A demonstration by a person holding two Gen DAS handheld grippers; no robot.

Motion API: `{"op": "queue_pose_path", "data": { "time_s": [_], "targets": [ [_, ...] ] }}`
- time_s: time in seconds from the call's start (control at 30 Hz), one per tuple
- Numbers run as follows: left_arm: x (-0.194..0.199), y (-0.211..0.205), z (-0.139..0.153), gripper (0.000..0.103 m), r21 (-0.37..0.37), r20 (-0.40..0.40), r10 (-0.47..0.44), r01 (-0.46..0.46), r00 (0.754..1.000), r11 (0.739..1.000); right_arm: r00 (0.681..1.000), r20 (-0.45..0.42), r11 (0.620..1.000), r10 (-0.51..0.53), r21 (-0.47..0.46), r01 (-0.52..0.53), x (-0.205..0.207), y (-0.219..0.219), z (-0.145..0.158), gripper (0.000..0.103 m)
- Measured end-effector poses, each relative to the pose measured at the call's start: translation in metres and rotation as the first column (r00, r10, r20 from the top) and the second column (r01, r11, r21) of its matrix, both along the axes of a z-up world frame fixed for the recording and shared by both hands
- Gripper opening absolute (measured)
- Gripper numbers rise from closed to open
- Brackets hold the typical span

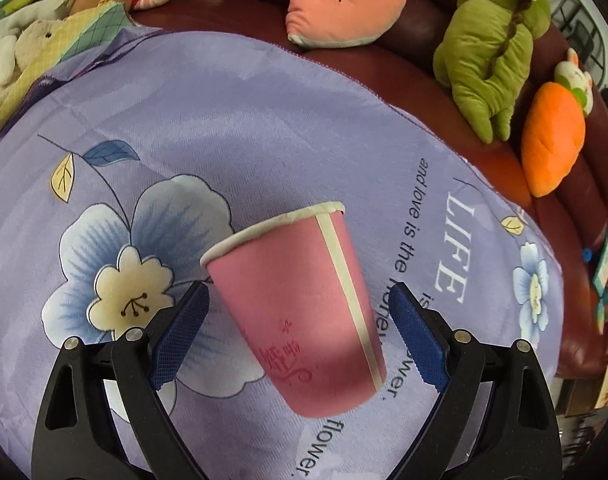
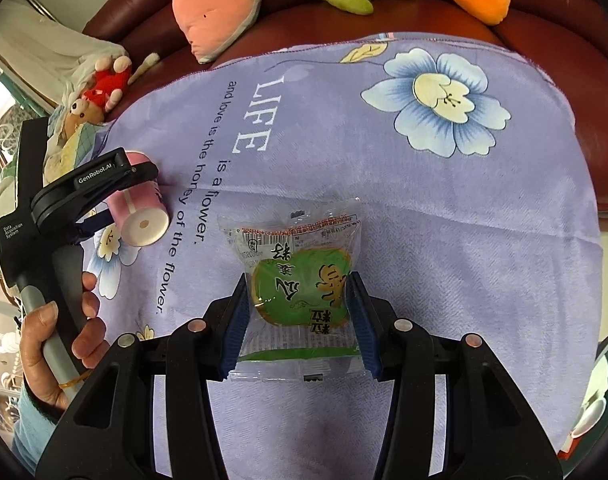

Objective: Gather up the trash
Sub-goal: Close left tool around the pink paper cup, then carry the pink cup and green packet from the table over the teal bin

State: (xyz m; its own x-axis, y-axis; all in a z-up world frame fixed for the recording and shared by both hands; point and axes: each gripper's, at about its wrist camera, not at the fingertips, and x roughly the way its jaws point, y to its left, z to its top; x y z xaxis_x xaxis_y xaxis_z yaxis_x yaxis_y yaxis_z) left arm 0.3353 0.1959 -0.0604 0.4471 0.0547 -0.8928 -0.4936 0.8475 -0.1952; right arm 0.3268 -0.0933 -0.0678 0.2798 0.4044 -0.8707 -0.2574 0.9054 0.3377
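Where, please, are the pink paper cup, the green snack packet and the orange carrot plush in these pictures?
pink paper cup (image 1: 296, 320): left wrist view, on its side wall.
green snack packet (image 2: 300, 292): right wrist view, on the green round print.
orange carrot plush (image 1: 552, 140): left wrist view, on its orange body.

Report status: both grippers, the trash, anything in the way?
Left gripper open, straddling pink paper cup. Right gripper shut on green snack packet. Purple floral cloth otherwise bare; nothing blocking.

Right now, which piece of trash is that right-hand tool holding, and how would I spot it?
Look at the purple flowered cloth over the sofa. The right gripper holds a clear snack wrapper with a green round label, unlike the pink paper cup.
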Motion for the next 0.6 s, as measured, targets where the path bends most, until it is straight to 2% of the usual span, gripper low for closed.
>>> {"op": "queue_pose_path", "data": {
  "time_s": [0.13,0.17,0.23,0.4,0.6],
  "targets": [
    [0.003,0.002,-0.002,0.088,0.016,-0.001,-0.006,0.006,1.0,1.0,1.0,-0.002,1.0,-0.003,0.01,0.003,-0.002,-0.001,-0.002,0.046],
    [0.003,0.001,-0.002,0.073,0.026,0.004,-0.019,0.019,1.0,0.999,1.0,-0.001,1.0,-0.005,0.015,0.005,-0.004,-0.002,-0.002,0.046],
    [0.0,-0.002,-0.001,0.069,0.049,0.015,-0.045,0.044,0.999,0.998,1.0,-0.006,1.0,-0.012,0.024,0.012,-0.007,-0.004,-0.003,0.046],
    [-0.015,-0.012,0.0,0.066,0.077,0.013,-0.108,0.107,0.994,0.991,0.999,-0.014,0.999,-0.034,0.04,0.035,-0.019,-0.014,-0.001,0.046],
    [-0.048,-0.032,0.003,0.066,0.068,-0.003,-0.208,0.208,0.978,0.976,0.997,0.002,0.995,-0.072,0.063,0.072,-0.046,-0.037,0.01,0.046]
  ]
}}
